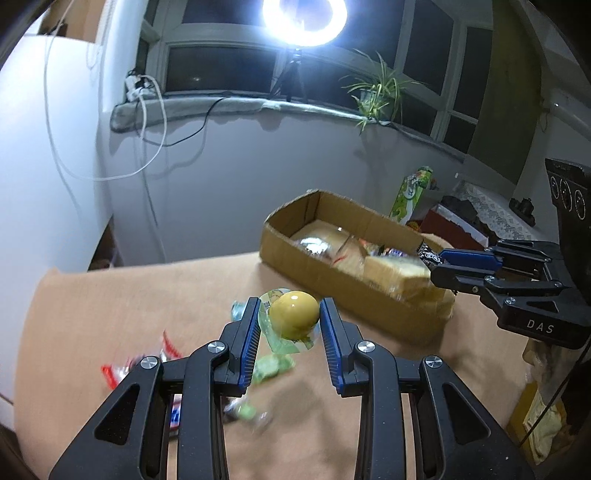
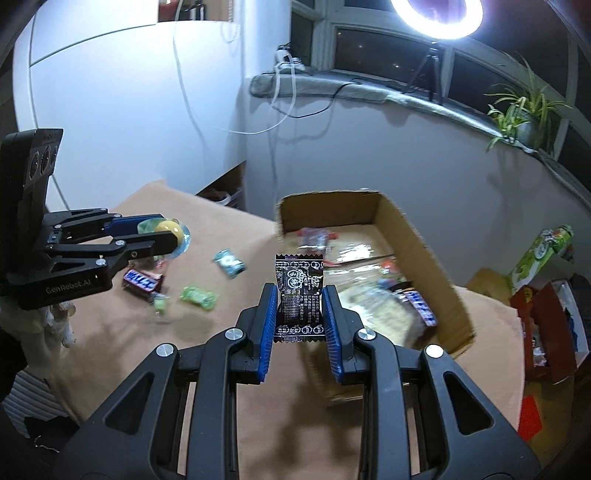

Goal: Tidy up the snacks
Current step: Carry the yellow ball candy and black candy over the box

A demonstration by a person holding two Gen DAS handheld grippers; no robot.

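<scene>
Right wrist view, lowest in the frame, shows the right gripper (image 2: 300,308) clamped on a black snack packet (image 2: 299,297) with white printed characters too small to read; the packet stands upright between the blue pads, its long axis running up the picture, crimped ends at top and bottom. Left of centre on the tan tabletop (image 2: 229,369) lie a dark bar wrapper (image 2: 142,279) with blue-and-white lettering that is blurred, a green candy (image 2: 197,296) and a teal packet (image 2: 229,262), all apart from one another. At the left edge the left gripper (image 2: 168,236) carries the words "GenRobot.AI" on its body. Beyond the black packet sits the open cardboard box (image 2: 436,266), its long axis running from centre toward lower right, holding clear bags and another blue-lettered bar (image 2: 421,307). Left wrist view gives the left gripper (image 1: 289,320) closed on a yellow ball-shaped snack in clear wrap (image 1: 293,314), held above the table, the wrap hanging below it. A red-and-white wrapper (image 1: 122,369) lies blurred at lower left. At right the right gripper (image 1: 437,264) shows "DAS" on its housing, its tips over the near end of the box (image 1: 295,258). A green printed bag (image 1: 412,195) stands tilted behind the box, and a ring light (image 1: 304,18) glares at the top.
</scene>
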